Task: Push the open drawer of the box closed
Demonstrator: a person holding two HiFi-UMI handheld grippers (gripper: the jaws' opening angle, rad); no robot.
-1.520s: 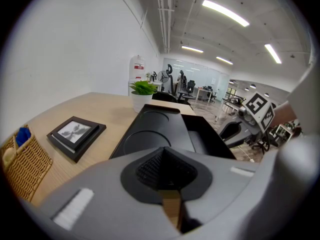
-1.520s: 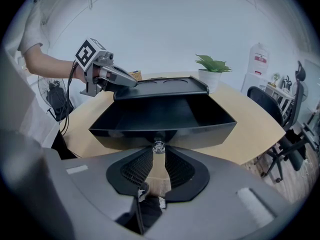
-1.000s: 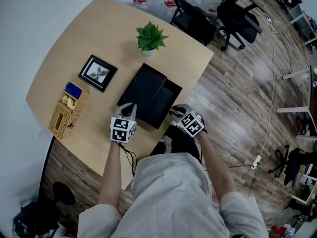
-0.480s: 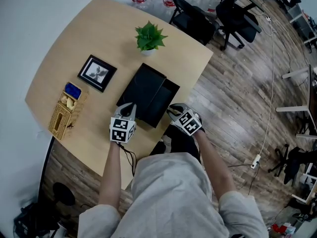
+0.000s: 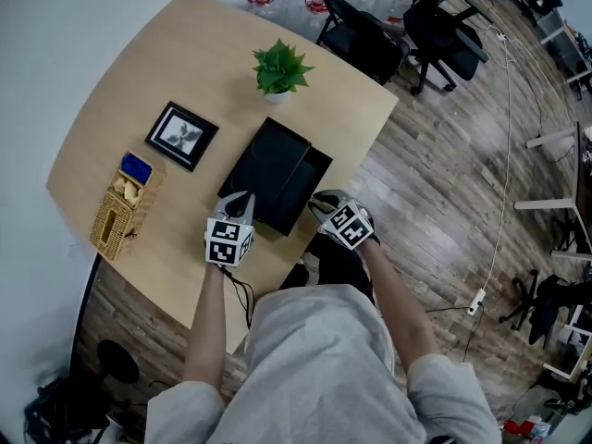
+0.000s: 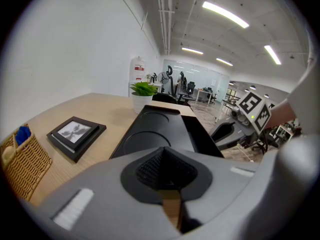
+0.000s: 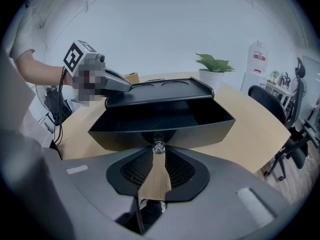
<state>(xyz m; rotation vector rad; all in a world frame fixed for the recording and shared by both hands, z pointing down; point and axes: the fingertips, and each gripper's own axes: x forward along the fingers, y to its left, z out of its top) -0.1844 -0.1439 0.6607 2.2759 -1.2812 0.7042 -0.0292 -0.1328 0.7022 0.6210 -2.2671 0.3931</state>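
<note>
Box: black box (image 5: 266, 163), middle of the table (image 5: 129, 72).
Drawer: drawer (image 7: 165, 124) open, sticking out right.
Left: left claw (image 6: 162, 154) together, at the box's near left corner.
Right: right claw (image 7: 158, 153) together, tips at the drawer's knob (image 7: 158, 146).

basket (image 6: 22, 161): cut off at left edge | framed picture (image 5: 181, 135): subject too small
</note>
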